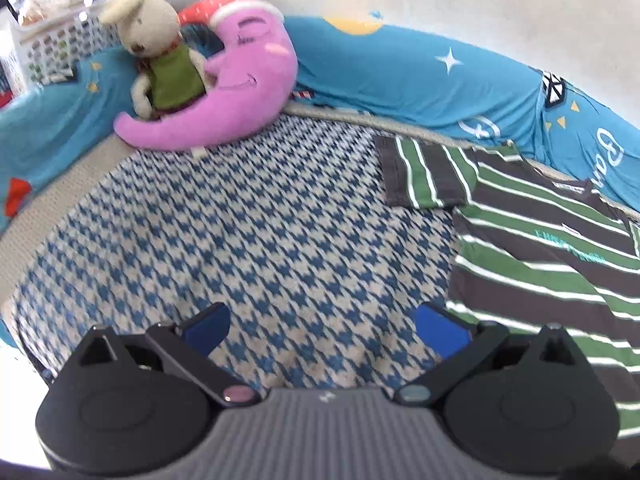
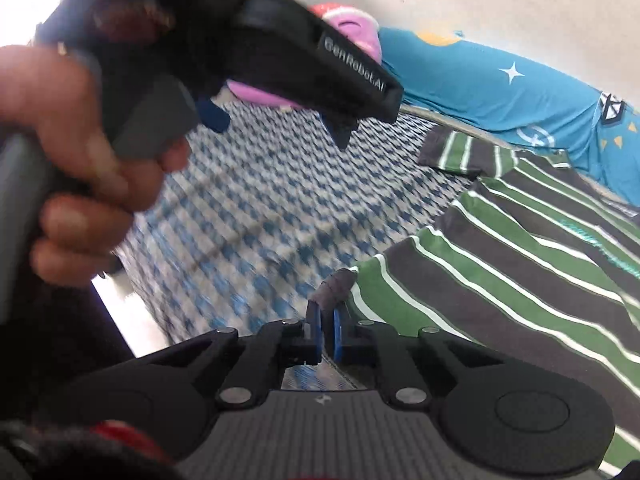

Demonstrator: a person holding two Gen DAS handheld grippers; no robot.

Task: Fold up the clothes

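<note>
Pinching a dark corner of the striped shirt (image 2: 500, 264), the right gripper (image 2: 325, 334) is clenched. Left gripper (image 1: 322, 330) spread wide, empty, over the houndstooth blanket (image 1: 256, 240); shirt at its three o'clock.

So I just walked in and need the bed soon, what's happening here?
A person is folding a green, grey and white striped T-shirt lying on the blue and white houndstooth bedspread, holding tongs in each hand. The right tongs are shut on the shirt's corner. The left tongs hang open above the bedspread beside the shirt, holding nothing. No fold is made yet.
</note>
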